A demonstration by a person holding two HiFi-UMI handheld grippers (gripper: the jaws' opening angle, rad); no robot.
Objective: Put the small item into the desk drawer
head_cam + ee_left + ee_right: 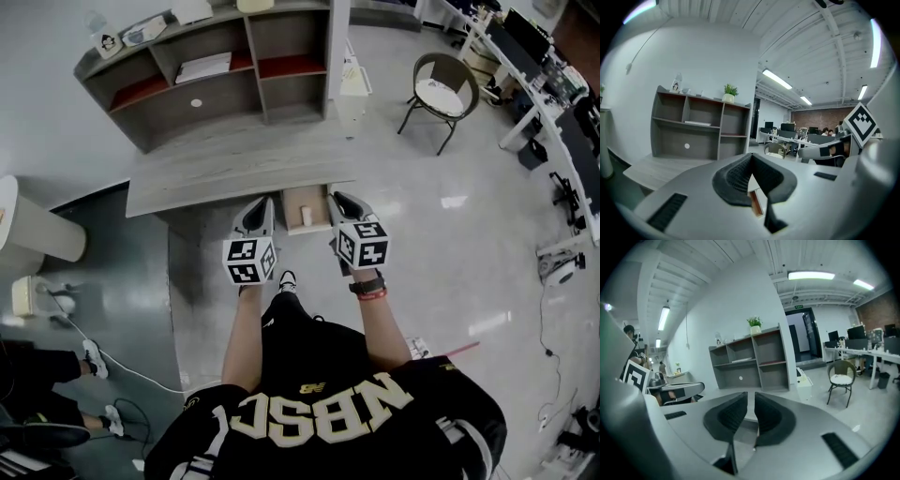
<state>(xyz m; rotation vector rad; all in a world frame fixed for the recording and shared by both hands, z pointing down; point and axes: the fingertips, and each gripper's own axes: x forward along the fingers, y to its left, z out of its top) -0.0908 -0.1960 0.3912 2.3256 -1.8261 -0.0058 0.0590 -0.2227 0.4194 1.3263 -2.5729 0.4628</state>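
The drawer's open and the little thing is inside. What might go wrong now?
The drawer sticks out from the desk, close to the person's shoe; a step forward might bump it. The small white item seems to stand upright, so a hard push shut might topple it.

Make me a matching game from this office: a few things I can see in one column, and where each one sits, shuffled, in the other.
Things
1. small white item
2. potted plant
3. chair
4. flat white stack

Places
A. on the floor, right of the shelf unit in the head view
B. on top of the shelf unit
C. in a compartment of the shelf unit
D. inside the open desk drawer

Pairs: 1-D, 2-B, 3-A, 4-C
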